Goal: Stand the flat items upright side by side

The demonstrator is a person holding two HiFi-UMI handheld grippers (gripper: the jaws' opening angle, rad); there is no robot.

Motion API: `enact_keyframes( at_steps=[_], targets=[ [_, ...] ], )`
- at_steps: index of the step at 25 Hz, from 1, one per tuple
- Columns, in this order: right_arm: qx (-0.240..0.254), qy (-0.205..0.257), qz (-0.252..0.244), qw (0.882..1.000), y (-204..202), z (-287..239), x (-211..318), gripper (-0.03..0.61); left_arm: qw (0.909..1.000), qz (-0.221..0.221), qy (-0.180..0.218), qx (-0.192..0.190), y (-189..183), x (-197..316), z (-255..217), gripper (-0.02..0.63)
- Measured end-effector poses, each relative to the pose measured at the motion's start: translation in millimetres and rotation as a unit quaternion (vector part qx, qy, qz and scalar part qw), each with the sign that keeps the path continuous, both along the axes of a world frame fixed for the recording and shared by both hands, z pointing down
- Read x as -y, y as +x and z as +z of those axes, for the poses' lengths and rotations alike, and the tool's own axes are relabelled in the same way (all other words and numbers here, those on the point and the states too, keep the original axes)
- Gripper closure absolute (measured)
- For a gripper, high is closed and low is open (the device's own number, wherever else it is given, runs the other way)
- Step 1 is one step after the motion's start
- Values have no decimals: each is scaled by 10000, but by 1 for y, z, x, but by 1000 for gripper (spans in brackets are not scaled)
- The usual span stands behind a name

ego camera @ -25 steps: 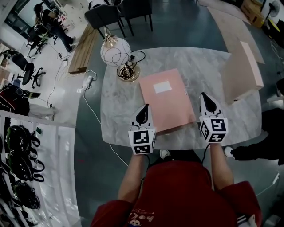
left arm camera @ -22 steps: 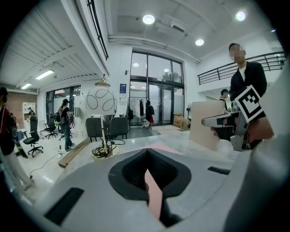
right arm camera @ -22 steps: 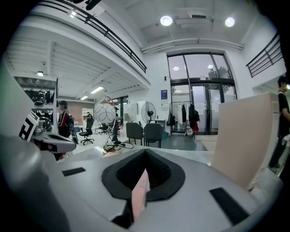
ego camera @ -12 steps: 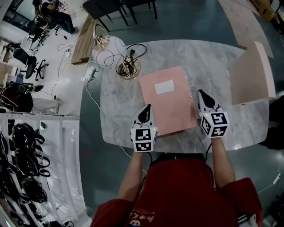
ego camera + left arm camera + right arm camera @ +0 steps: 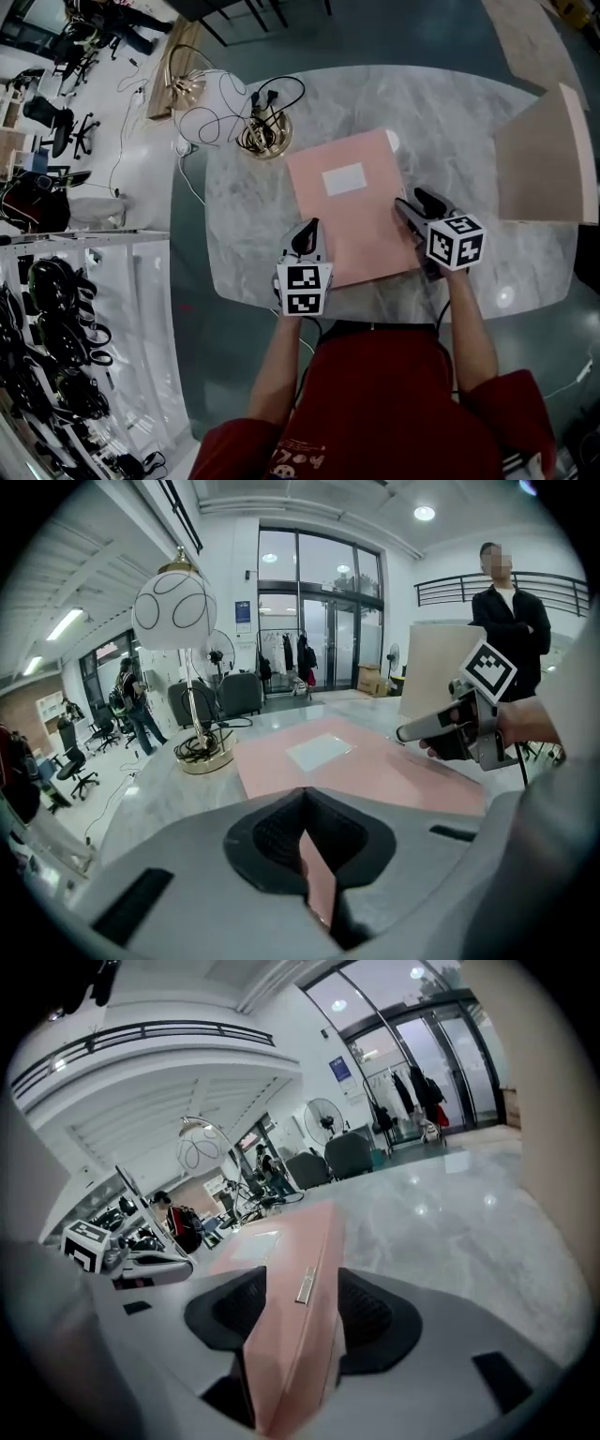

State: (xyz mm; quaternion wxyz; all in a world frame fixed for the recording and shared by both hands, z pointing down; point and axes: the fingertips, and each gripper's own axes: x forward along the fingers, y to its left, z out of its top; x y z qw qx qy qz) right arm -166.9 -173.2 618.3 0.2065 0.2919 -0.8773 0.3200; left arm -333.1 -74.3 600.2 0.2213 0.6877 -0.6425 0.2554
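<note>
A flat pink box file (image 5: 352, 211) with a white label lies on the marble table (image 5: 450, 112). A second, beige file (image 5: 548, 159) stands upright at the table's right side. My right gripper (image 5: 407, 208) is rolled onto its side at the pink file's right edge. Its jaws have just been opening, and the file's edge (image 5: 300, 1288) sits between them. My left gripper (image 5: 304, 246) rests at the file's front left edge with its jaws together; only a pink sliver (image 5: 317, 878) shows behind them.
A lamp (image 5: 175, 611) with a brass base and coiled cables (image 5: 267, 131) stands at the table's back left. A person in black (image 5: 506, 602) stands beyond the beige file (image 5: 441, 667). Racks and chairs line the floor on the left.
Both grippers came down toward the pink file. The right one rolled onto its side, opened its jaws and now straddles the file's right edge. The left stays shut.
</note>
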Motion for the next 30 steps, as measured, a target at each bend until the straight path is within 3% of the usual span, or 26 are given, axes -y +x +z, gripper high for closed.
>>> enact_keyframes(
  at_steps=[5, 14, 21, 30],
  targets=[
    [95, -649, -268, 9975, -5, 25, -4, 294, 9992, 38, -396, 74, -2, 0, 17, 611],
    [843, -1713, -254, 9813, -15, 43, -10, 278, 9978, 61, -655, 67, -4, -2, 38, 609],
    [788, -1741, -333, 9810, -16, 42, -11, 276, 9976, -122, -664, -176, -7, -2, 36, 610],
    [598, -1357, -668, 9867, -19, 18, -18, 276, 9959, -443, -483, -627, -16, -7, 38, 611]
  ],
)
